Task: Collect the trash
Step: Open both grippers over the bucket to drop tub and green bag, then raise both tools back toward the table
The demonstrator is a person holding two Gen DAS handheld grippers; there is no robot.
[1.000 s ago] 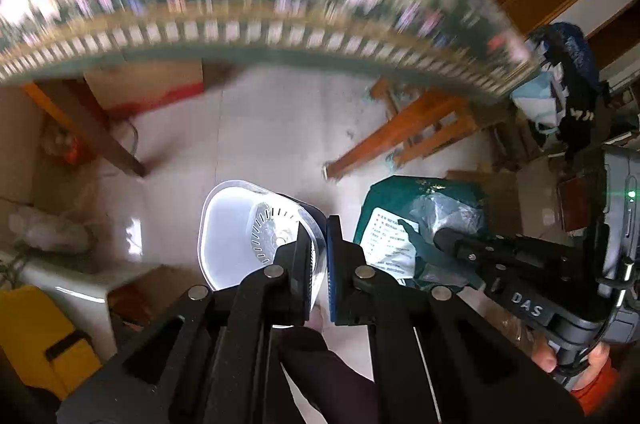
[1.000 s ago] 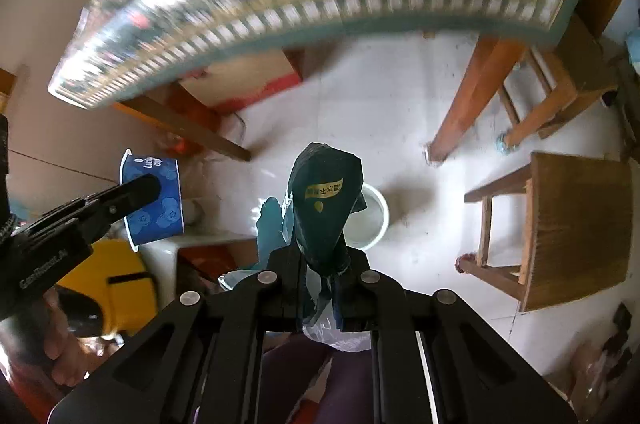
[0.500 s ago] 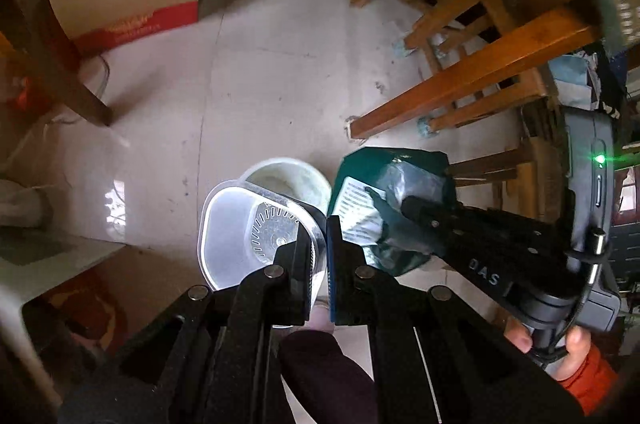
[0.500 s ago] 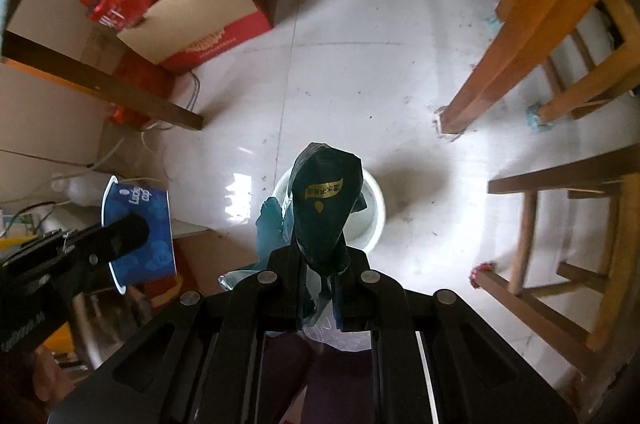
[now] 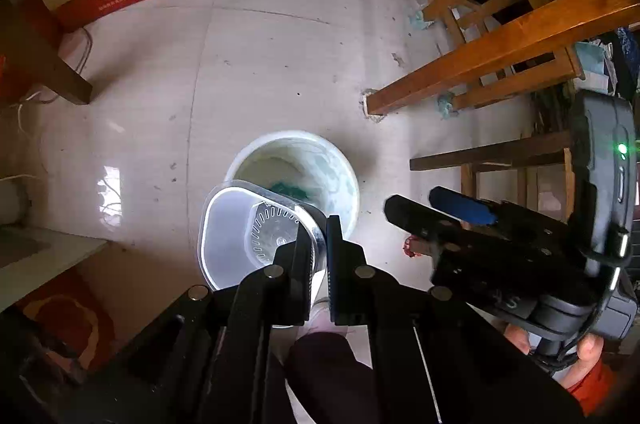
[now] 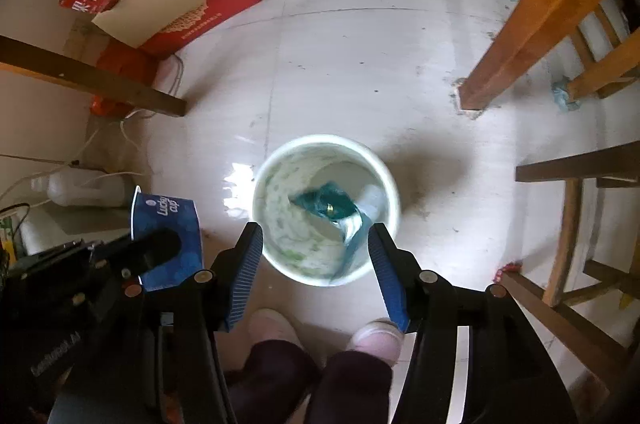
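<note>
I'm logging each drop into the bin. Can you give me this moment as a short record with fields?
bin: white bucket on the floor, below both grippers
right gripper: jaws just opened, nothing between them
green wrapper: blurred, inside the bucket
left gripper: shut on blue paper cup
still to drop: the cup

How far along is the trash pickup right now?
Done: the green wrapper lies in the white bin, and the right gripper, jaws just opened, is empty. In hand: the left gripper pinches a blue paper cup. Left: dropping that cup into the bin.
</note>
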